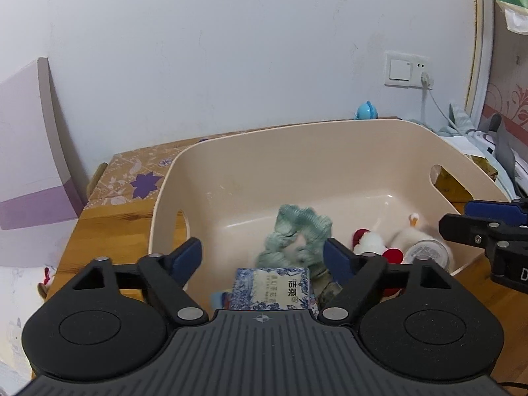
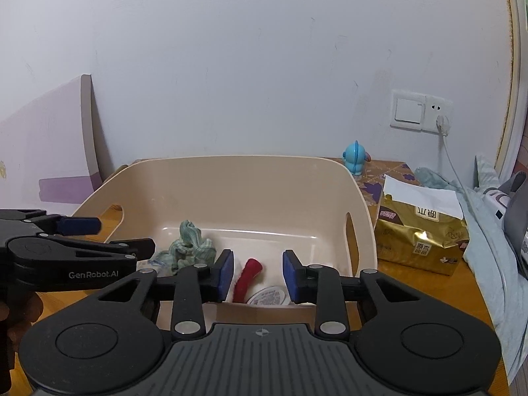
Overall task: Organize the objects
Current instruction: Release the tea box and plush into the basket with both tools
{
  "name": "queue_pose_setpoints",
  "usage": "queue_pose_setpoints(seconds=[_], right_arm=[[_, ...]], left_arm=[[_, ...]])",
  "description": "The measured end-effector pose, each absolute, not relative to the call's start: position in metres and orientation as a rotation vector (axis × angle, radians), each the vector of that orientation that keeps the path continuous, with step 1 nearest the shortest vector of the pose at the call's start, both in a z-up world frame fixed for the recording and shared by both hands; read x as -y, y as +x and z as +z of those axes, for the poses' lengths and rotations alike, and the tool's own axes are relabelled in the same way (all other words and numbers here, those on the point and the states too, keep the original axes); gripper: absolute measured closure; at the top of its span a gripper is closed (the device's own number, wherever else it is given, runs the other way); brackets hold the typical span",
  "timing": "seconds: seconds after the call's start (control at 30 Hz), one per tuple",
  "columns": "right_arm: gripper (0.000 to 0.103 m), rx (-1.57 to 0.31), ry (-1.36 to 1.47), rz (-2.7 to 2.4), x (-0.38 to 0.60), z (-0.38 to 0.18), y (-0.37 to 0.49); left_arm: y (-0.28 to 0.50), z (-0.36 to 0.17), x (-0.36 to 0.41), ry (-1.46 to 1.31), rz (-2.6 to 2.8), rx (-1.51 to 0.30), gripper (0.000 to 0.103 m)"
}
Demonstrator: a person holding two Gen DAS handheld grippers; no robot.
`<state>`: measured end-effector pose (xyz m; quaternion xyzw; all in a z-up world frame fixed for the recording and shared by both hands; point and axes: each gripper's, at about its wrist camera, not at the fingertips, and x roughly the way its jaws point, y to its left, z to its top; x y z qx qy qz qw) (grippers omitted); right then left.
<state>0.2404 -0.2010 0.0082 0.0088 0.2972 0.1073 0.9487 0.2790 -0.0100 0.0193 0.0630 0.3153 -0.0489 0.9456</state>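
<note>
The left tongs [image 1: 263,257] gape empty above a blue-and-white tissue pack [image 1: 274,288] in the beige bin [image 1: 250,165]. The right tongs [image 2: 258,272] hang open over the bin's near rim. A green scrunchie [image 1: 295,237] lies on the bin floor beside a red-and-white plush [image 1: 373,244].
</note>
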Motion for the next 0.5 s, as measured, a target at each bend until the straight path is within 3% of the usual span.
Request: queue_pose_setpoints(seconds=[0.33, 0.5], right_arm=[[0.036, -0.589, 0.025, 0.213, 0.208, 0.016, 0.226], [0.029, -0.583, 0.027, 0.206, 0.213, 0.019, 0.216]], left_arm=[[0.259, 0.032, 0.010, 0.133, -0.096, -0.613, 0.018], [0.246, 0.039, 0.012, 0.137, -0.097, -0.596, 0.017]])
